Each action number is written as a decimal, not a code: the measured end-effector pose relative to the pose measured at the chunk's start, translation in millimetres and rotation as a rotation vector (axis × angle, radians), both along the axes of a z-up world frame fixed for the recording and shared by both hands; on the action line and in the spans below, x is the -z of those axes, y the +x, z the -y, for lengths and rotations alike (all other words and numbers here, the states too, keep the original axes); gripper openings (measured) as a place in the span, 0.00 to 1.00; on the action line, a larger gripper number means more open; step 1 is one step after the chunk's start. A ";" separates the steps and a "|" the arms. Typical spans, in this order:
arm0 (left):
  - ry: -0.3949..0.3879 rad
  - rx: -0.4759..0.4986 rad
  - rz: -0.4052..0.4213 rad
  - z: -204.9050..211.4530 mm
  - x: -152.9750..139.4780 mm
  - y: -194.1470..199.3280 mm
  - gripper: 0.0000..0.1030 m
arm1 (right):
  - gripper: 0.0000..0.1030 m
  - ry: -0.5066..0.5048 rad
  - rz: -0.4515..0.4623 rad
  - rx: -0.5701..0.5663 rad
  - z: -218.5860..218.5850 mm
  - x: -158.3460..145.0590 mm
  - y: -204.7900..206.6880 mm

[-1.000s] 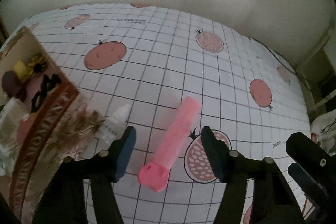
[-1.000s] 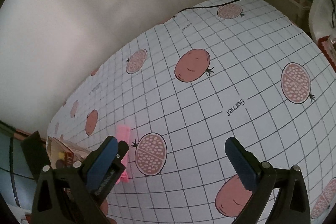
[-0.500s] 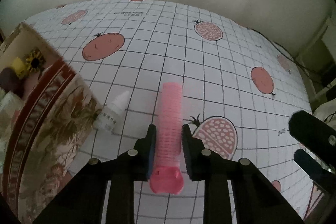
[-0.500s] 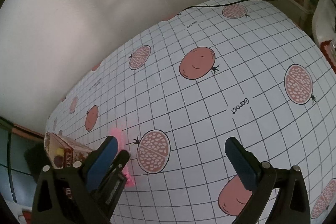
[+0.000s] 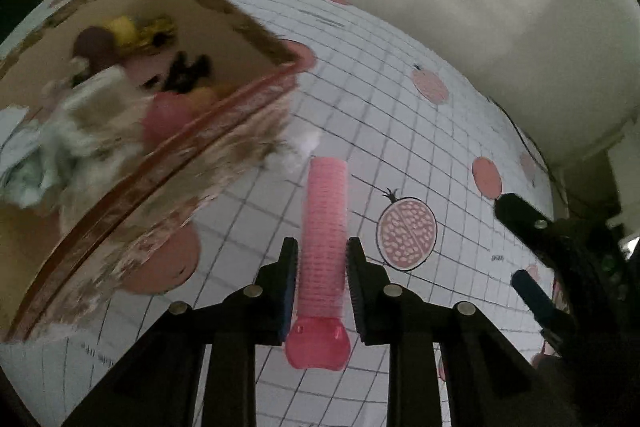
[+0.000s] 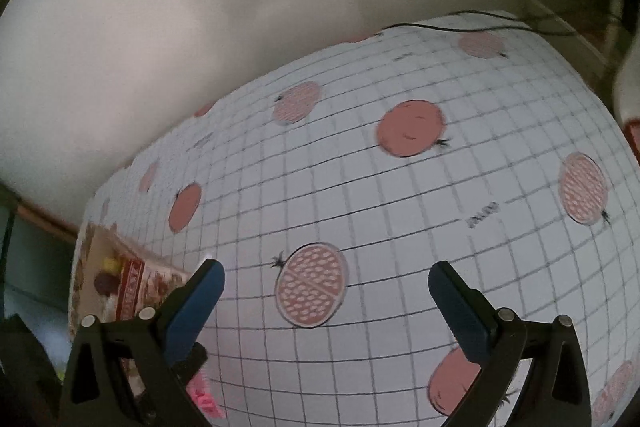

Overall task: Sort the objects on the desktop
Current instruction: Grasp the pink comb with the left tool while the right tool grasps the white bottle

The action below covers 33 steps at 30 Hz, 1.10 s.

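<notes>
A pink hair roller (image 5: 323, 227) is clamped between the pads of the left gripper (image 5: 322, 283) beside the patterned box (image 5: 168, 163), while the right gripper (image 6: 326, 291) is held spread wide, grasping nothing.

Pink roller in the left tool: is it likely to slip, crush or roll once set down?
The roller looks ribbed and bristly, so it probably grips well between the left tool pads. It seems hollow and light, possibly squashing under a hard squeeze. Being cylindrical, it may roll on the tablecloth.

Right gripper (image 6: 326, 301) fingers spread wide — nothing between, gridded pomegranate tablecloth (image 6: 400, 211), patterned box (image 6: 120, 291) far left
</notes>
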State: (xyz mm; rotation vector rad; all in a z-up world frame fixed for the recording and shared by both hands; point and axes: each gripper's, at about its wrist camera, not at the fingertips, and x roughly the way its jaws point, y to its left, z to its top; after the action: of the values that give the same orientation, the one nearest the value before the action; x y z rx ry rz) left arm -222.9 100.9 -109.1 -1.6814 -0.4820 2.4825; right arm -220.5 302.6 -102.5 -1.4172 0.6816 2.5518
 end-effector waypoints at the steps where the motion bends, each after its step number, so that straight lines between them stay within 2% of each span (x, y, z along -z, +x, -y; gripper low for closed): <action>1: 0.021 -0.051 0.007 5.6 -0.1 2.4 0.24 | 1.00 0.011 -0.002 -0.010 4.4 0.3 -0.6; 4: 0.098 -0.149 0.009 17.0 2.0 7.1 0.24 | 1.00 0.037 -0.021 -0.045 15.1 -0.1 -2.2; 9: 0.152 -0.258 0.039 31.0 10.4 13.5 0.24 | 1.00 0.117 -0.053 -0.097 28.0 -4.4 -3.4; 14: 0.170 -0.319 0.125 38.3 27.5 13.1 0.24 | 1.00 0.186 -0.092 -0.135 35.6 -11.4 0.2; 16: 0.176 -0.337 0.136 40.6 29.3 13.6 0.24 | 1.00 0.214 -0.113 -0.193 40.9 -13.1 -2.4; 21: 0.194 -0.366 0.129 44.0 28.0 14.9 0.24 | 0.98 0.355 -0.135 -0.479 71.8 -4.7 -13.7; 22: 0.202 -0.371 0.130 44.2 28.4 15.0 0.25 | 0.95 0.356 -0.139 -0.523 74.6 -1.7 -16.5; 28: 0.217 -0.407 0.163 43.6 37.3 14.5 0.24 | 0.93 0.362 -0.150 -0.689 83.7 14.8 -31.9; 33: 0.236 -0.433 0.158 40.6 35.4 15.1 0.24 | 0.84 0.294 -0.161 -0.820 99.0 26.7 -43.4</action>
State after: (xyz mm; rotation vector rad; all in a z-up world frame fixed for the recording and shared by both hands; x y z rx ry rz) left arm -207.8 60.3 -144.5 -1.8388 -1.2223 2.4336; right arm -263.9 203.6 -129.2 -1.6191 -0.3583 3.1837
